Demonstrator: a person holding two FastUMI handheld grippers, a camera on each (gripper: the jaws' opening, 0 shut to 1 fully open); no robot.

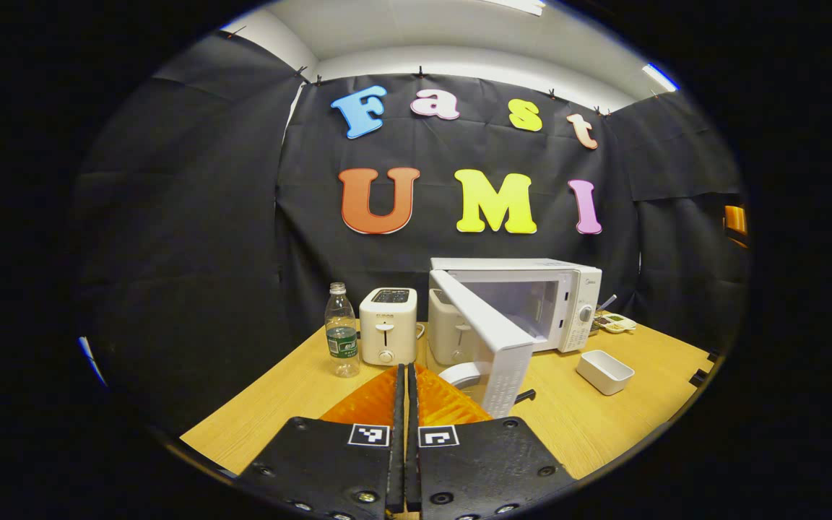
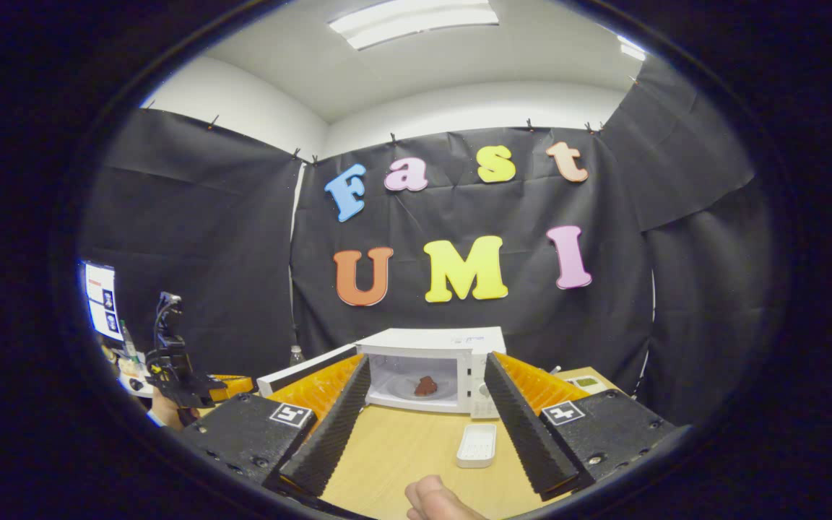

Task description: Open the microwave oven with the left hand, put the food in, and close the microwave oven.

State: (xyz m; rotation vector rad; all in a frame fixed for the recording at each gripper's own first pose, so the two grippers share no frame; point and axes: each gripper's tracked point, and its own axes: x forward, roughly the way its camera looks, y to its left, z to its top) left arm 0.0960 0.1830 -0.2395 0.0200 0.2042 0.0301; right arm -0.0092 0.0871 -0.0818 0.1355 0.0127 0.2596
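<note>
Food (image 2: 426, 386) lies inside the microwave (image 2: 452, 365), tray (image 2: 477, 444) before it.

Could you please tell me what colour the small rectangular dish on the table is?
White. The small rectangular dish on the wooden table shows best in the left gripper view.

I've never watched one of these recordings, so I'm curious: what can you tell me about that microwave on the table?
The microwave is a white, boxy countertop model, plastic or painted metal by its look, standing upright at the back of the wooden table before the black cloth wall. Its door is swung wide open to the left. A control panel with a round knob runs down its right side. Inside, a small brown piece of food sits on the turntable plate. No gripper touches it.
</note>
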